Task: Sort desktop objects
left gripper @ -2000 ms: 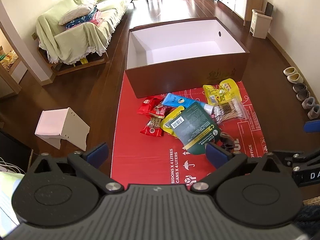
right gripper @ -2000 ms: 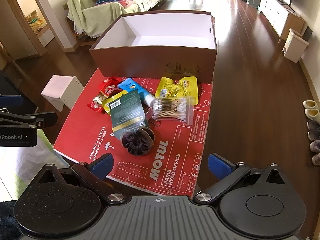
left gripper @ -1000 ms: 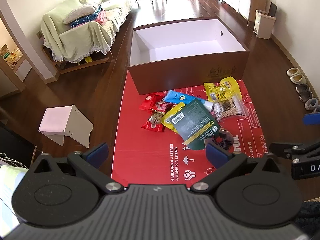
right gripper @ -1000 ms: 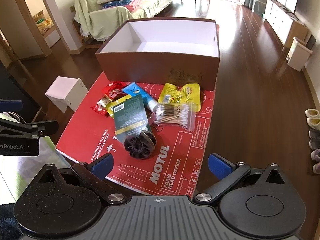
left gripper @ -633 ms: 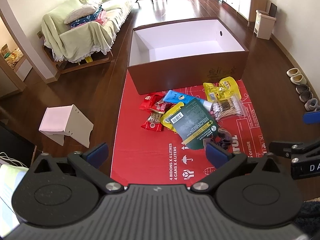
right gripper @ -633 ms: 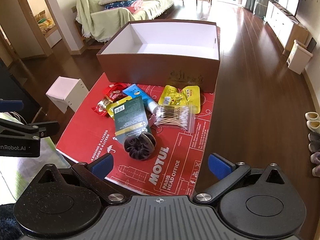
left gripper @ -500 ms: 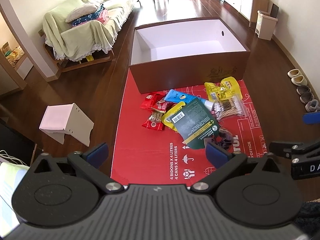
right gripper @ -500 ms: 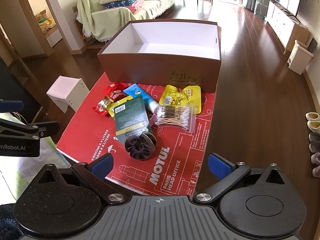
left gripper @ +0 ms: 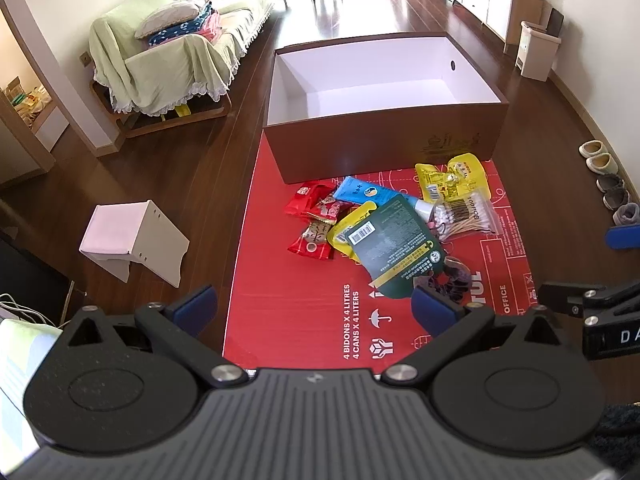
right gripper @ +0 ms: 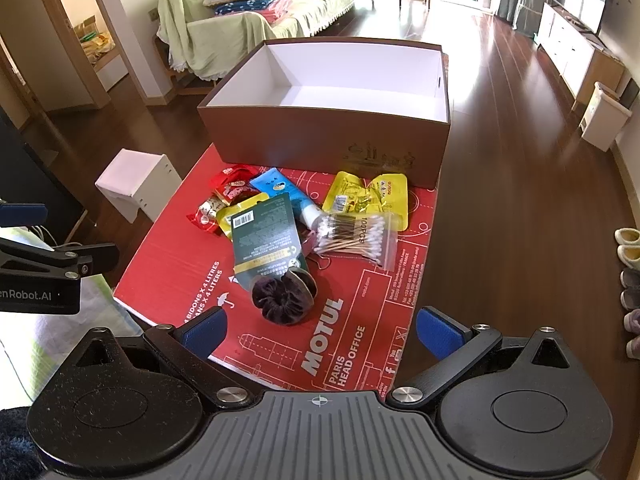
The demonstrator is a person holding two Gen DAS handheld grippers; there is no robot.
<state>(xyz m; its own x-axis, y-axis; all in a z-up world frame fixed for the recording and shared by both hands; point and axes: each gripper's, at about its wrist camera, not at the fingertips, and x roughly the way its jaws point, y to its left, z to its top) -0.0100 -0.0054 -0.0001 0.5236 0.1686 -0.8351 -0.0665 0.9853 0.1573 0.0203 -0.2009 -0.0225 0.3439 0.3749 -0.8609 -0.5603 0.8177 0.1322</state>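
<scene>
Drawn back a little from two seconds ago: red cardboard sheet (left gripper: 296,320) and its pile sit slightly farther off in both views, nothing on it shifted.

Left gripper (left gripper: 316,304): spread wide, holding nothing, hanging above the near edge of the sheet. Right gripper (right gripper: 320,328): likewise wide apart and empty, above the near right corner.

Seen from both wrists: brown box (left gripper: 384,148) with white inside, empty, standing at the far end of the sheet. Just in front of it, a loose heap: red snack packets (left gripper: 316,216) on the left, blue tube (left gripper: 360,192) behind, yellow sachets (left gripper: 452,176) near the box wall, dark green packet (left gripper: 396,240) lying on top of a yellow pouch (left gripper: 348,224), bag of cotton swabs (left gripper: 464,216) to the right, touching the tube's cap.

Shown well only from the right wrist: dark velvet scrunchie (right gripper: 284,296), whole, resting against the near edge of the green packet. From the left wrist, mostly hidden behind the right fingertip (left gripper: 436,308).

Only from the left wrist: small hole in the box's far right wall. White stool (left gripper: 132,240) on the floor left of the sheet, well apart.
</scene>
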